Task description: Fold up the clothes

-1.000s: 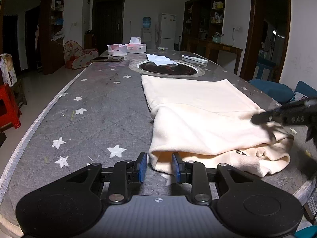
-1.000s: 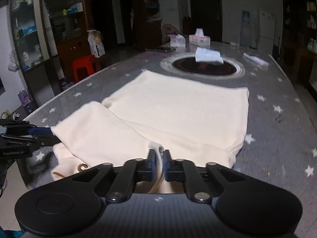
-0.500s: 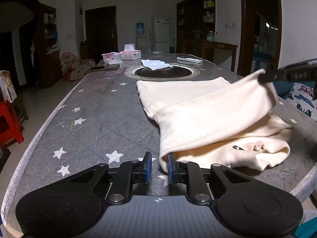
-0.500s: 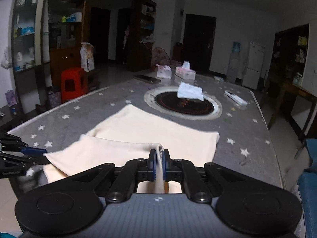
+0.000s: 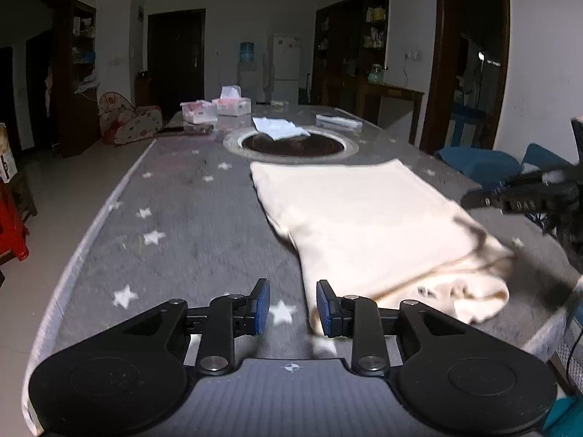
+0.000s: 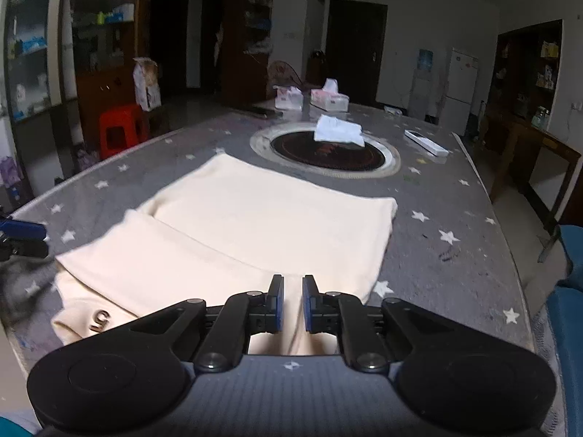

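Observation:
A cream garment (image 5: 364, 225) (image 6: 255, 225) lies on the grey star-patterned table (image 5: 189, 225), with one layer folded flat over its near part. A bunched end with a small dark mark (image 6: 100, 320) sits at the table's near edge. My left gripper (image 5: 293, 306) is open, its right finger just beside the garment's near-left corner and nothing between the pads. My right gripper (image 6: 292, 302) hovers over the garment's near-right edge, slightly open and holding nothing. In the left wrist view the right gripper (image 5: 473, 200) hangs above the cloth.
A round dark hotplate (image 5: 291, 144) (image 6: 324, 149) is set into the table beyond the garment, with a white cloth (image 6: 337, 129) on it. Tissue boxes (image 5: 233, 103) and a white remote (image 6: 426, 142) lie farther back. Blue chairs (image 5: 473, 160) stand at the right, a red stool (image 6: 120, 127) at the left.
The right gripper lifted the garment's edge, then lowered it and let go; the fold now lies flat. The left gripper's fingers, close together at the corner before, have spread apart.

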